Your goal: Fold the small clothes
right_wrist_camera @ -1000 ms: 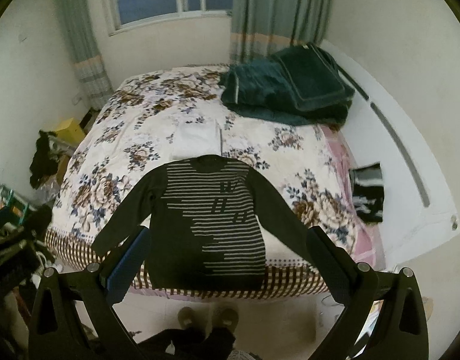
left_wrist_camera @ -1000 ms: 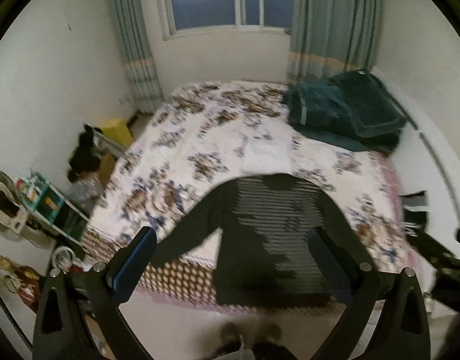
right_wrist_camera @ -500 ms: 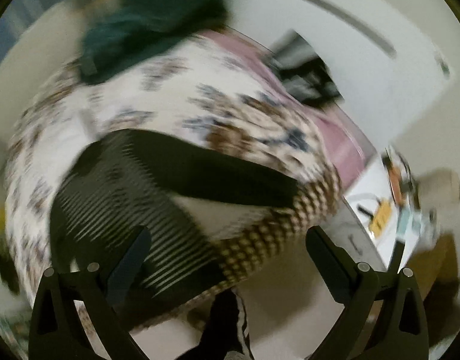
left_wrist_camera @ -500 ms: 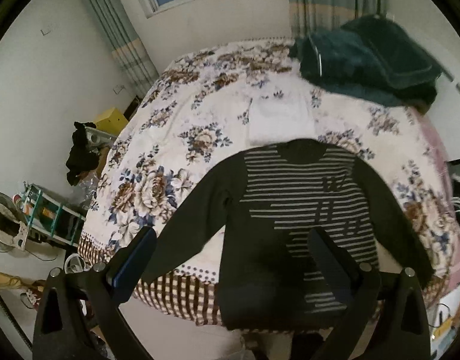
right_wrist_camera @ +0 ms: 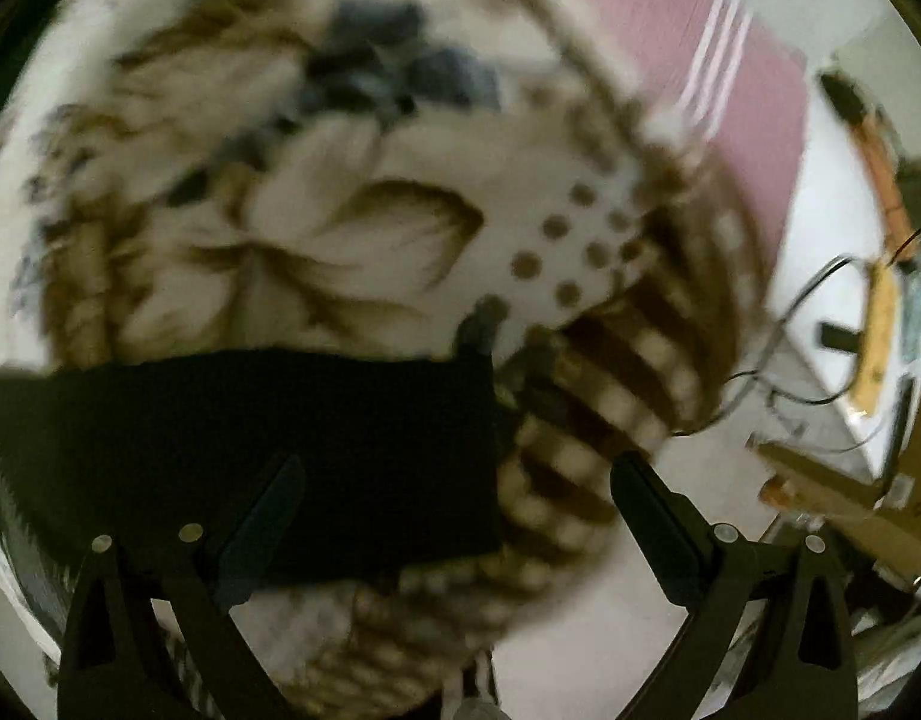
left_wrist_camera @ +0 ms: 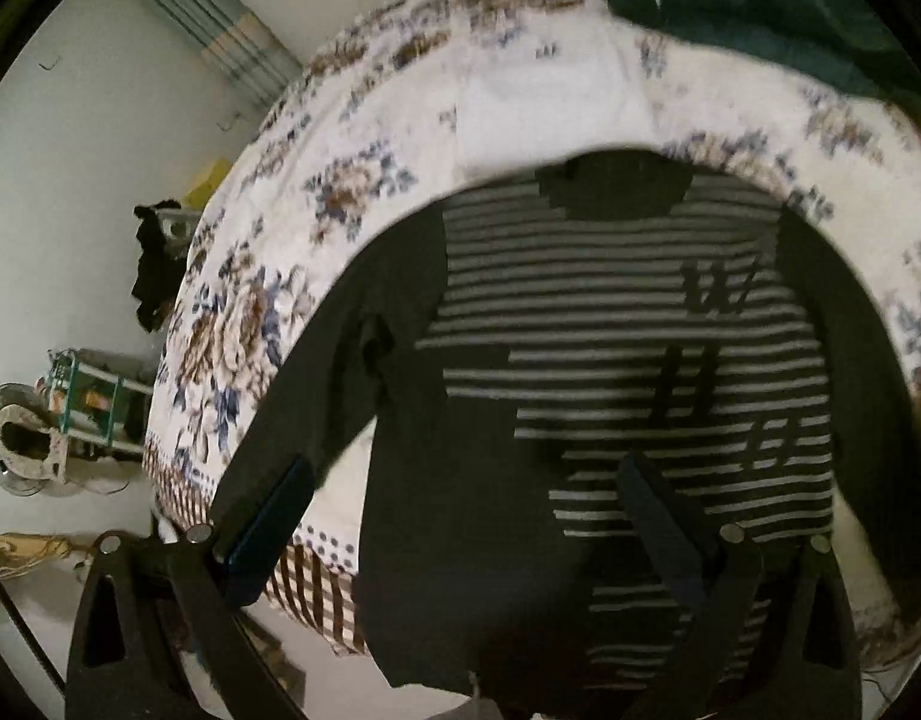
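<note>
A dark sweater with grey stripes (left_wrist_camera: 610,360) lies flat on the floral bedspread (left_wrist_camera: 352,138), sleeves spread, hem at the bed's near edge. My left gripper (left_wrist_camera: 460,480) is open, hovering just above the sweater's lower left body, its left finger near the left sleeve (left_wrist_camera: 316,372). In the blurred right wrist view the right sleeve's cuff end (right_wrist_camera: 280,438) lies near the bed's corner. My right gripper (right_wrist_camera: 457,480) is open, close over that cuff, holding nothing.
A folded white garment (left_wrist_camera: 544,102) lies beyond the sweater's collar. A dark green blanket (left_wrist_camera: 778,6) is piled at the bed's far right. Shelves and clutter (left_wrist_camera: 88,396) stand left of the bed. A low table with cables (right_wrist_camera: 868,312) stands right of the bed corner.
Both grippers have dropped toward the bed. The left one closed in on the sweater's lower body; the right one swung right and down to the right sleeve's cuff.
</note>
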`<state>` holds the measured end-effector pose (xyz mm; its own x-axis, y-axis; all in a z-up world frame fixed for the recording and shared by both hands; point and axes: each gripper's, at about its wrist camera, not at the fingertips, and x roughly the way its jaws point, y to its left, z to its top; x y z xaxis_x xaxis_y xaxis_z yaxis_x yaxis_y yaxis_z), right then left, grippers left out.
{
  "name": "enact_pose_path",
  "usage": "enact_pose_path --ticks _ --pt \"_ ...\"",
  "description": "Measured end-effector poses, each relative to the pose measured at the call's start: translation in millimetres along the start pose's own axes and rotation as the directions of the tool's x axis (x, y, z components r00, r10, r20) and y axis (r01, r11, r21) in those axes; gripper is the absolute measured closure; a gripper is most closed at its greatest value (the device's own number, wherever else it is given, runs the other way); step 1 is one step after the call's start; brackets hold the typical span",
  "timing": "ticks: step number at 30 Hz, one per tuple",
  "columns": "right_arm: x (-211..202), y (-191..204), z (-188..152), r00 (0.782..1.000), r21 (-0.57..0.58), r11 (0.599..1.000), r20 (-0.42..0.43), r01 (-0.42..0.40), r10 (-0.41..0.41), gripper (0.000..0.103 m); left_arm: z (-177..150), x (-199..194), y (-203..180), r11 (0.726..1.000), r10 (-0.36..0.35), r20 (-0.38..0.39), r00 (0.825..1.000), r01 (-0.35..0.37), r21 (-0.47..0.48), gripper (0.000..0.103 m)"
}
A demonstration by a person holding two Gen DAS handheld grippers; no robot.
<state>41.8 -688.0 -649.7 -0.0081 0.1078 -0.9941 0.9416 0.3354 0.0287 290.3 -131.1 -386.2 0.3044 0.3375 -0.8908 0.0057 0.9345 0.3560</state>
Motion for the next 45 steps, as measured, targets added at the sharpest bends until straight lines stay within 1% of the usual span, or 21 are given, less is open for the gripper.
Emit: enact_pose_path --ticks 1,4,5,6,10,15,18,20,22,23,26,28,29,30,34,37,38,39,41,43,45 --pt "11 0 3 0.999 0.011 0.999 -0.016 -0.044 0.044 0.009 0 5 -5 1.0 0.001 -0.02 1.0 -0.001 0.003 0.0" --pt "13 8 1 0.996 -0.021 0.996 0.011 -0.086 0.086 0.05 7 8 -28 0.999 0.01 -0.025 1.0 -0.008 0.044 0.0" --pt "7 12 -1 0.996 -0.051 0.995 0.02 -0.091 0.092 0.084 8 7 -33 0.998 0.012 -0.018 1.0 -0.011 0.061 0.0" --pt "0 14 -1 0.994 -0.076 0.992 0.031 -0.099 0.102 0.096 11 6 -39 0.997 0.017 -0.011 1.0 -0.016 0.077 0.0" --pt "-60 15 9 0.97 -0.155 0.976 0.163 -0.155 0.18 0.097 24 0 -54 0.994 0.006 0.023 1.0 -0.009 0.108 0.0" --pt "-119 17 55 0.933 -0.197 0.963 0.27 -0.186 0.236 0.097 35 0 -66 0.996 -0.025 0.037 0.999 0.022 0.09 0.0" --pt "-123 35 91 0.932 -0.224 0.959 0.276 -0.175 0.235 0.097 37 7 -76 0.996 -0.046 0.031 0.998 0.044 0.077 0.0" --pt "-106 48 120 0.951 -0.228 0.96 0.223 -0.163 0.214 0.096 35 17 -84 0.995 -0.061 0.023 0.998 0.059 0.074 0.0" --pt "-89 45 137 0.967 -0.161 0.974 0.174 -0.159 0.186 0.081 32 27 -91 0.995 -0.068 0.012 0.998 0.067 0.072 0.0" --pt "-83 32 140 0.966 -0.107 0.978 0.171 -0.177 0.194 0.069 30 34 -94 0.995 -0.078 0.002 0.997 0.078 0.068 0.0" --pt "-75 -6 120 0.934 0.047 0.948 0.197 -0.314 0.3 0.05 19 53 -103 0.993 -0.103 -0.019 0.994 0.104 0.058 0.0" --pt "-61 -24 105 0.908 0.132 0.906 0.189 -0.401 0.374 0.047 9 70 -108 0.992 -0.115 -0.036 0.993 0.117 0.053 0.0" --pt "-43 -32 95 0.874 0.179 0.858 0.172 -0.482 0.455 0.046 4 76 -110 0.991 -0.118 -0.046 0.992 0.12 0.051 0.0" --pt "-31 -33 92 0.855 0.196 0.833 0.154 -0.517 0.495 0.046 0 84 -113 0.991 -0.119 -0.058 0.991 0.122 0.05 0.0" --pt "21 -18 89 0.813 0.21 0.785 0.149 -0.583 0.563 0.046 -20 116 -119 0.99 -0.13 -0.106 0.986 0.135 0.041 0.0" --pt "28 -2 93 0.78 0.216 0.752 0.257 -0.622 0.571 0.042 -26 126 -120 0.99 -0.132 -0.104 0.986 0.136 0.034 0.0" --pt "26 6 95 0.749 0.22 0.721 0.299 -0.657 0.591 0.043 -28 130 -119 0.991 -0.131 -0.103 0.986 0.134 0.028 0.0" --pt "24 11 95 0.73 0.217 0.703 0.313 -0.677 0.607 0.057 -28 133 -119 0.991 -0.129 -0.104 0.986 0.132 0.023 0.0" --pt "17 24 97 0.73 0.191 0.713 0.316 -0.675 0.606 0.095 -28 140 -117 0.991 -0.133 -0.108 0.985 0.134 0.005 0.0" --pt "-7 31 98 0.735 0.144 0.745 0.361 -0.652 0.574 0.095 -27 143 -113 0.991 -0.135 -0.105 0.985 0.134 -0.011 0.0" --pt "-40 34 101 0.71 0.098 0.748 0.416 -0.656 0.568 0.095 -23 141 -106 0.988 -0.151 -0.087 0.985 0.147 -0.042 0.0"
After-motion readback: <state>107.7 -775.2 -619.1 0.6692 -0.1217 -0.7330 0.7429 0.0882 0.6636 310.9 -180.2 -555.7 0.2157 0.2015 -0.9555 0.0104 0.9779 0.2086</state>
